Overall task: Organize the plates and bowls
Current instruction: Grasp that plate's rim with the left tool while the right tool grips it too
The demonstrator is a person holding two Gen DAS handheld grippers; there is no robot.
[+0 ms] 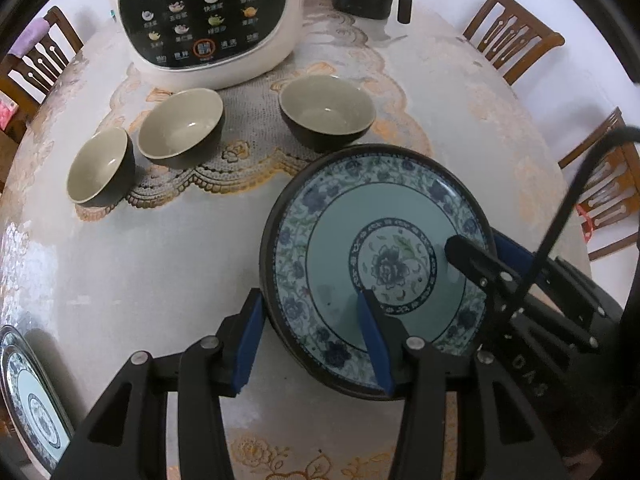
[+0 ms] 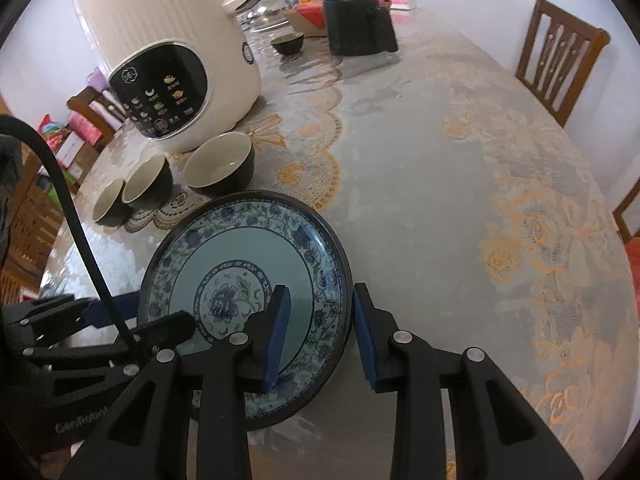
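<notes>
Twice straddling the rim of the round blue-and-white floral ceramic plate (image 1: 340, 240), lying on the lace-clothed worktop (image 1: 160, 260) just before three dark, pale-lined bowls (image 1: 180, 128): once with the left hand-held gripper (image 1: 310, 300), once with the right hand-held gripper (image 2: 320, 292), pads standing apart on both, one inside the rim and one outside, clamping nothing yet. Risking a slip if closing unevenly on the sloped glazed rim; risking tipping the plate, or nudging the nearest bowl, if lifting one side first.
</notes>
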